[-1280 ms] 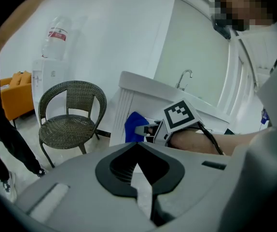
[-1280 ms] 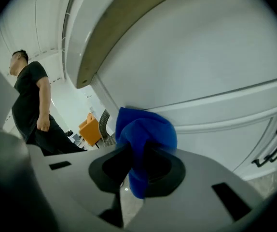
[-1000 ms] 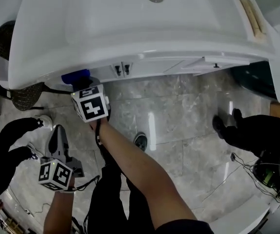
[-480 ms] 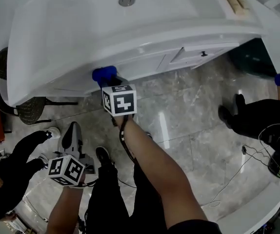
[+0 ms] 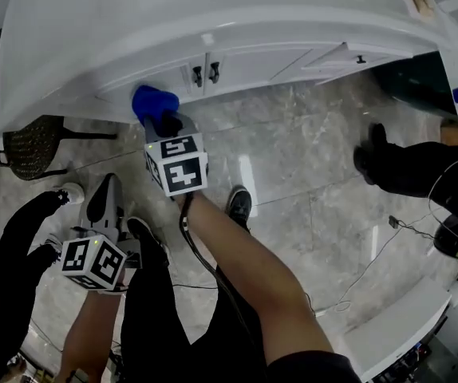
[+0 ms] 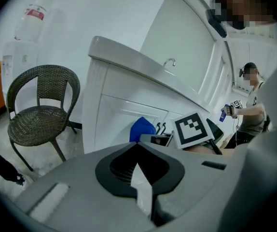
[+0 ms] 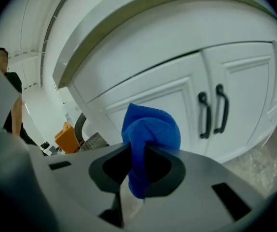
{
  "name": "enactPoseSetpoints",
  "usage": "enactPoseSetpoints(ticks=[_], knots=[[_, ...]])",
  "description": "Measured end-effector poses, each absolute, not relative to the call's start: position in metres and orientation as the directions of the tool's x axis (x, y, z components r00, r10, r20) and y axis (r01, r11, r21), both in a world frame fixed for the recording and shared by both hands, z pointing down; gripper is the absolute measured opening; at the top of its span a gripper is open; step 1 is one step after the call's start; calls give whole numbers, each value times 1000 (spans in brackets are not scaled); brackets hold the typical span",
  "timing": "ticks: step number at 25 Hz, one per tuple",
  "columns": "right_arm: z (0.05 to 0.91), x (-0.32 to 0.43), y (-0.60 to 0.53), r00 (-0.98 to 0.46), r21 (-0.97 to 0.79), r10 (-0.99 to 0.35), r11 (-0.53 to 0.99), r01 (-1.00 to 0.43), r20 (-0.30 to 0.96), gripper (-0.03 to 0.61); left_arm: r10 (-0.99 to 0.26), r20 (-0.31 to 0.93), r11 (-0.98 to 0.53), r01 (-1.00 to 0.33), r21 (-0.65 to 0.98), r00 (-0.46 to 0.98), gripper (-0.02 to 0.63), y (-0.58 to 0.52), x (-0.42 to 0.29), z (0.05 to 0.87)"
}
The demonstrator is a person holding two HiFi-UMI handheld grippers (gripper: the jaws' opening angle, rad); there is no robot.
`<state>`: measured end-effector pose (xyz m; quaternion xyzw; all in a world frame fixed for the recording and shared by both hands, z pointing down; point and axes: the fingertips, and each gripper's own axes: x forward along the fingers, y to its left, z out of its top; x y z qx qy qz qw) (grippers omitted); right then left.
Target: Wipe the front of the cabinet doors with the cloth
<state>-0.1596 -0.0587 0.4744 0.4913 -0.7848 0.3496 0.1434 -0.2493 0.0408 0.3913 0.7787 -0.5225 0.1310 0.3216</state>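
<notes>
The white cabinet (image 5: 253,58) has two doors with black handles (image 5: 205,73) at their middle. A blue cloth (image 5: 153,102) is bunched in my right gripper (image 5: 162,120), which is shut on it just in front of the left door (image 7: 158,98), left of the handles (image 7: 212,112). Whether the cloth (image 7: 150,129) touches the door I cannot tell. The right gripper (image 7: 145,149) points at the door's upper part. My left gripper (image 5: 105,194) hangs lower left over the floor, shut with nothing in it (image 6: 139,170). It looks toward the cloth (image 6: 142,128).
A dark wicker chair (image 5: 29,146) stands left of the cabinet (image 6: 129,105). A person in black stands at the left (image 5: 9,238), another at the right (image 5: 408,174). Cables (image 5: 373,254) lie on the marble floor. My own legs and shoe (image 5: 241,206) are below.
The right gripper has swept the cloth along the left door, to the right and back a little. The door handles, hidden half a second ago, show again. The left gripper stays low.
</notes>
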Motion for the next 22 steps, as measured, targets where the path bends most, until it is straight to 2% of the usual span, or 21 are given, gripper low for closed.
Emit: enactPoseSetpoints(ticks=[6,11,15,22], knots=[[501,-281,-69,-578,-487,-594,329,-809,559,52,-728,564,-238,-916,323,389,-2,46,-315,397],[511,-324,-61,-642,-519,-523,382,-765,560,52,-699,597,-210,-911,356,395,-2,56,-326,415],[525,-319,-71,-632,-525,-530,360,-771,565,52,-713,585,-203,-912,356,387,-2,44,-326,414],[523,-239,-99,-540,-529,-626,230,-817,563,52,-695,581,-265,-902,341,424,0,30,-290,418]])
